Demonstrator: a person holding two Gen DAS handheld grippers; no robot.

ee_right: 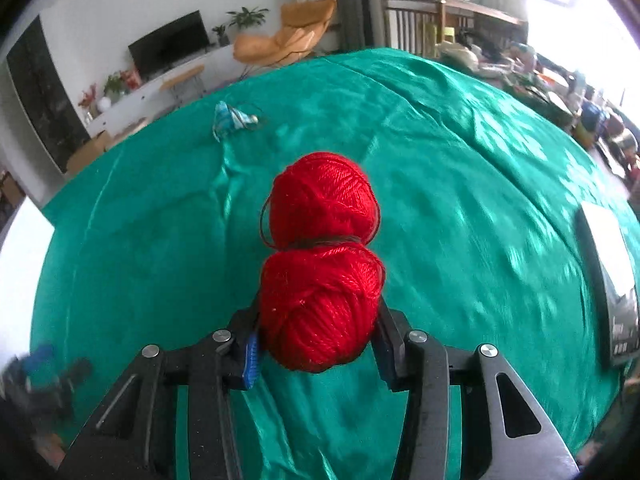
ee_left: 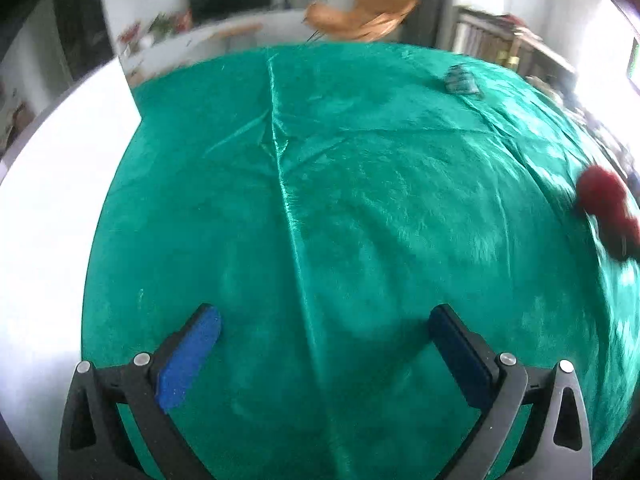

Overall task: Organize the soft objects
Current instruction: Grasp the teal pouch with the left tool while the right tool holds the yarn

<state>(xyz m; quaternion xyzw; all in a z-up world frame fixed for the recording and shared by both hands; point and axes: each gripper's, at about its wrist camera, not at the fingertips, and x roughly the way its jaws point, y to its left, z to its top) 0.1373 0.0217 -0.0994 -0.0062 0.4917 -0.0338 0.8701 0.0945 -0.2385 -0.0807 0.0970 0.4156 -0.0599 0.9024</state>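
**Ana:** Fingers of the right gripper [ee_right: 318, 340] are pinching the near lobe of the red yarn [ee_right: 320, 264], one pad on each flank. Why so low on it?

**Ben:** A dark thread cinches the yarn at the waist, so I'd say the fat lower lobe gives the pads more to squeeze; it bulges between them.

**Ana:** And the far lobe?

**Ben:** It sticks out beyond the fingertips, over the green cloth [ee_right: 460, 200]; whether it touches I can't tell.

**Ana:** The left gripper [ee_left: 326, 328]?

**Ben:** Spread wide, nothing between its pads, aimed down at bare cloth. Likely kept clear, out of the way.

**Ana:** Anything else to sort?

**Ben:** A small blue bundle [ee_right: 230, 120] lies well apart, near the far edge.
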